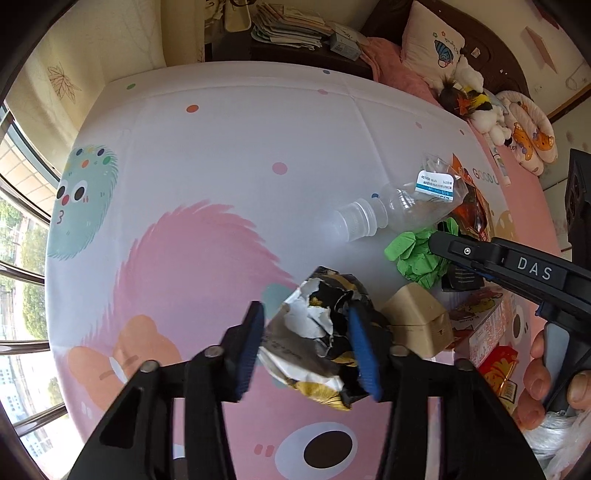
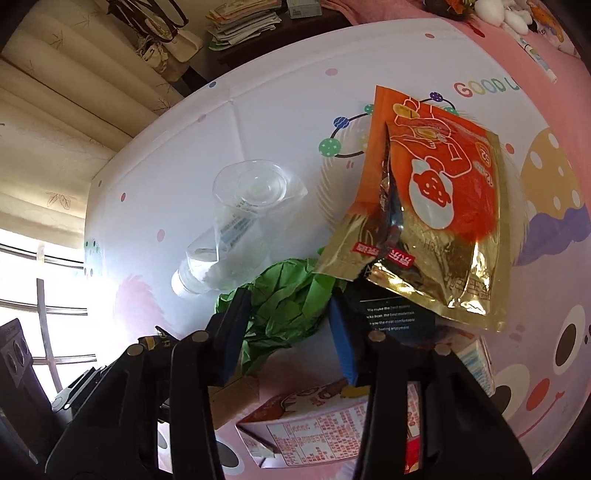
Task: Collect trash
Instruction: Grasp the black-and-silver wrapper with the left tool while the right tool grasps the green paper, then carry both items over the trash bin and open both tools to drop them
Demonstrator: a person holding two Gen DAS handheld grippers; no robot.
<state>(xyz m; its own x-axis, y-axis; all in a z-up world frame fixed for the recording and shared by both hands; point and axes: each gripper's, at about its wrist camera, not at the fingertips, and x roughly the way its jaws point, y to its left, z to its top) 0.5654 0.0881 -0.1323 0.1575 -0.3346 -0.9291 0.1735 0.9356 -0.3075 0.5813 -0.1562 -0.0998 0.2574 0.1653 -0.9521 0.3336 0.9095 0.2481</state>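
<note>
My left gripper [image 1: 310,349] stands around a crumpled black, white and gold paper wad [image 1: 321,332] on the bed sheet; its jaws are wide and the left pad looks just clear of it. My right gripper [image 2: 290,334] is open, its fingers on either side of a crumpled green paper [image 2: 284,299], which also shows in the left wrist view [image 1: 417,254]. An empty clear plastic bottle [image 1: 391,208] lies beyond; the right wrist view shows it too [image 2: 236,229]. An orange and gold snack bag [image 2: 436,206] lies to the right.
A tan box [image 1: 417,321], a black card [image 2: 391,317] and printed cartons [image 2: 314,432] lie near the grippers on the patterned sheet [image 1: 221,184]. Pillows and plush toys [image 1: 476,99] sit at the bed's head. A stack of papers [image 1: 288,26] lies beyond the bed. Windows are at left.
</note>
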